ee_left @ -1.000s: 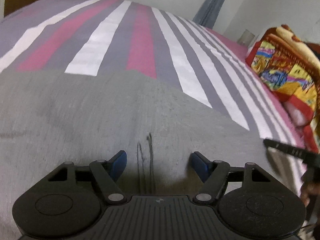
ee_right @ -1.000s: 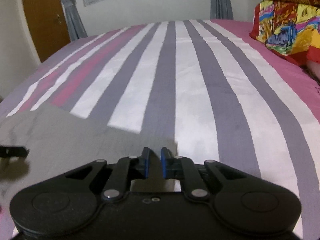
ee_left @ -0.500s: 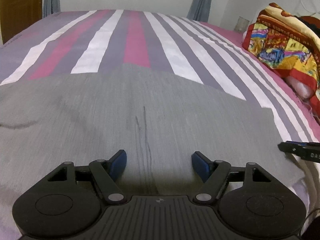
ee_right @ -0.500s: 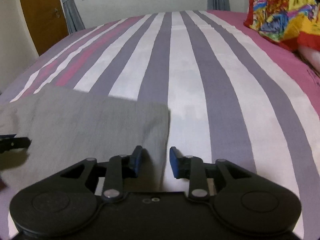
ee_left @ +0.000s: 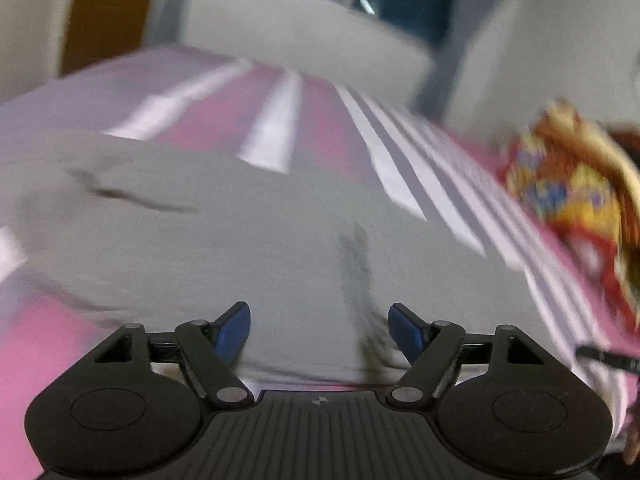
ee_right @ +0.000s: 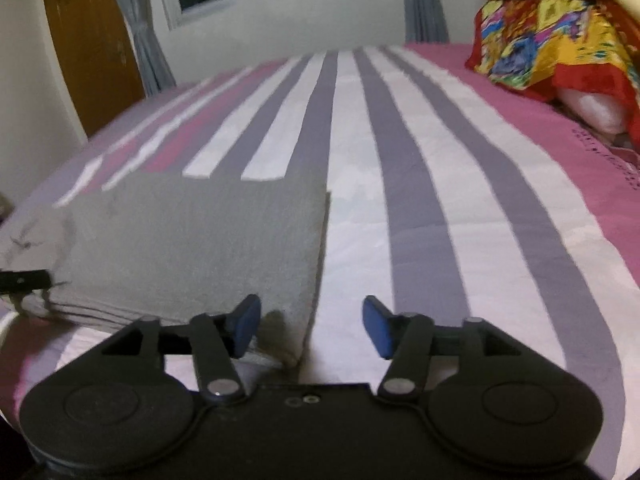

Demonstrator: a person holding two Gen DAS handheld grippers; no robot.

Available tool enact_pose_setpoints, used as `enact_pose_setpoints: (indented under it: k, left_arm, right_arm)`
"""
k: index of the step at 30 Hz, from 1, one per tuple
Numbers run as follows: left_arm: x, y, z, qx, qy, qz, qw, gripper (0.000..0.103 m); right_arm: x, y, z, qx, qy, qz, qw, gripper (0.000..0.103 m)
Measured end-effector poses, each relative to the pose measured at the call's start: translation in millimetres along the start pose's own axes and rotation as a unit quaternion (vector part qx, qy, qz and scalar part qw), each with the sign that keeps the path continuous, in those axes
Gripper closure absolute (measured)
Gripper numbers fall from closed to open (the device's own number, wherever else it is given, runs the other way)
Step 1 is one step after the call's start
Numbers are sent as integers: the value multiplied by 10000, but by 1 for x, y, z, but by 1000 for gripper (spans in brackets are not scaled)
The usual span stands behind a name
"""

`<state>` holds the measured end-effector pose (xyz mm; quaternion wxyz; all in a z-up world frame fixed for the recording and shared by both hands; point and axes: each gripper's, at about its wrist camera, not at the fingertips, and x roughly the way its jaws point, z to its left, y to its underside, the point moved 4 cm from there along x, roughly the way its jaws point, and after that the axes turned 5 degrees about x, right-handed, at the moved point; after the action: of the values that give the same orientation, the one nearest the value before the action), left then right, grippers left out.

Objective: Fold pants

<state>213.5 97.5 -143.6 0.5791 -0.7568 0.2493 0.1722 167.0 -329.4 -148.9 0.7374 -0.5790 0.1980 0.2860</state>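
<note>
The grey pants (ee_right: 192, 248) lie folded flat on the striped bed, stacked in layers at the near edge. In the right wrist view my right gripper (ee_right: 311, 330) is open and empty, just above the pants' near right corner. In the blurred left wrist view the pants (ee_left: 240, 240) fill the middle, with a dark crease line. My left gripper (ee_left: 319, 332) is open and empty above their near edge. The left gripper's tip (ee_right: 24, 281) shows at the left edge of the right wrist view.
The bed sheet (ee_right: 420, 200) has pink, white and grey stripes. Colourful folded blankets and a pillow (ee_right: 560, 48) are stacked at the right side. A wooden door (ee_right: 92, 52), curtains and a window stand beyond the bed's far end.
My right gripper has opened, let go of the pants' corner and drawn back. My left gripper has stayed open and pulled back and swung, blurring its view.
</note>
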Motion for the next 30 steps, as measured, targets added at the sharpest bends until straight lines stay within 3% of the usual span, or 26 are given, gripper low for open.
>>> enact_pose_setpoints:
  k: [3, 6, 8, 11, 13, 18, 24, 25, 27, 28, 29, 30]
  left_arm:
    - [-23, 11, 62, -771, -405, -237, 9959, 21]
    - [-29, 22, 125, -1740, -544, -272, 9829, 21]
    - [-25, 29, 158, -2452, -247, -373, 9684, 21]
    - [-7, 33, 198, -3380, 484, -487, 9387, 21]
    - [7, 32, 215, -3642, 785, -505, 9266, 22]
    - [36, 20, 236, -3608, 1242, -494, 9230, 22]
    - [63, 15, 249, -4050, 1735, -948, 8927, 22]
    - [66, 15, 249, -4037, 1764, -1025, 8919, 29]
    - [74, 21, 248, -3949, 1376, -838, 9045, 72]
    - [79, 26, 244, -3906, 1140, -700, 9108, 84]
    - [77, 25, 242, -3906, 1108, -731, 9109, 86]
    - [70, 22, 240, -3997, 1254, -943, 9031, 86]
  right_arm:
    - [-10, -3, -8, 281, -175, -204, 9992, 36]
    - [-6, -5, -12, 475, -196, -201, 9985, 35]
    - [-1, -6, -12, 553, -167, -155, 9982, 35]
    - [3, -5, -9, 537, -94, -125, 9984, 35]
    - [3, -4, -7, 506, -60, -144, 9986, 35]
    - [0, -2, -7, 539, -19, -227, 9983, 35]
    - [6, -1, -3, 420, 173, -152, 9989, 35]
    - [8, -1, -1, 390, 201, -137, 9989, 35]
    - [11, -1, 0, 341, 260, -100, 9990, 35]
    - [11, -1, 1, 322, 290, -95, 9990, 35]
    - [12, -1, 1, 317, 308, -90, 9990, 35]
    - [13, -1, 1, 329, 317, -86, 9989, 35]
